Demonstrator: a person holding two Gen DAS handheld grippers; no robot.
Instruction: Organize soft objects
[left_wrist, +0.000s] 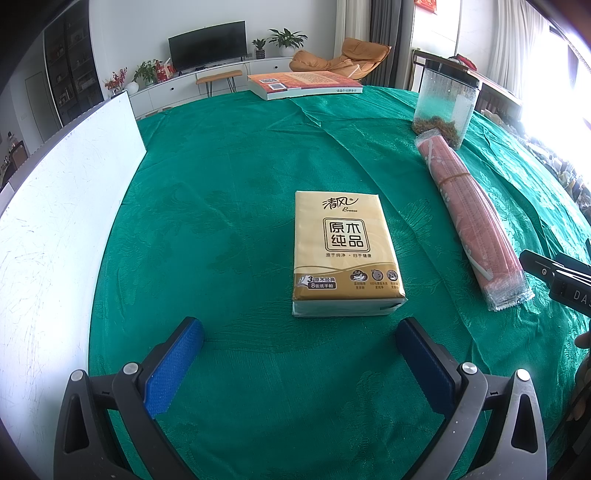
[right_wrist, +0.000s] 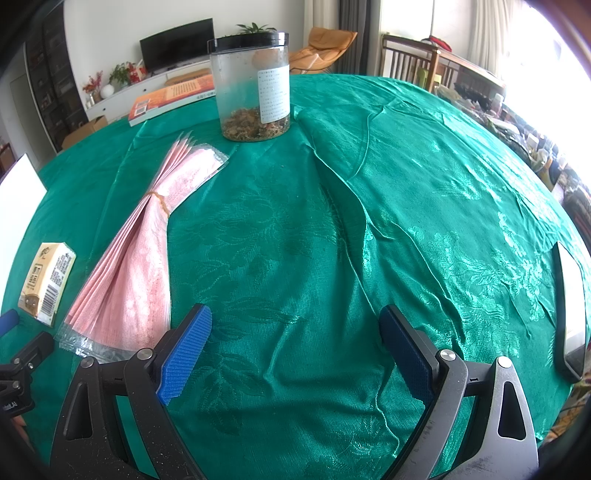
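Two soft things lie on the green tablecloth (left_wrist: 229, 177): a tan tissue pack (left_wrist: 345, 254) flat on its back near the middle of the left wrist view, and a bundle of pink packets (left_wrist: 471, 218) in clear wrap, cinched by a rubber band (right_wrist: 159, 201), lying lengthwise a little to the pack's right and apart from it; in the right wrist view the same bundle fans out at both ends from the band, with the tissue pack beside it at the far left edge. The left gripper (left_wrist: 299, 332) hangs just short of the pack's near end, its blue-padded fingers spread wider than the pack and holding nothing; the pack sits slightly right of the gap's middle, not touching either pad. The right gripper (right_wrist: 295, 317) is likewise spread wide and empty over bare, wrinkled cloth, the bundle's near end just beside its left finger (right_wrist: 186, 350); whether they touch cannot be told. Beyond the bundle's far end stands a clear jar (right_wrist: 251, 85) with a black lid and dried bits at the bottom, upright; farther back a book (left_wrist: 303, 84) lies flat near the table's far edge. A white board (left_wrist: 62, 206) stands along the table's left side; a phone-like slab (right_wrist: 570, 310) lies at the right edge of the right wrist view.
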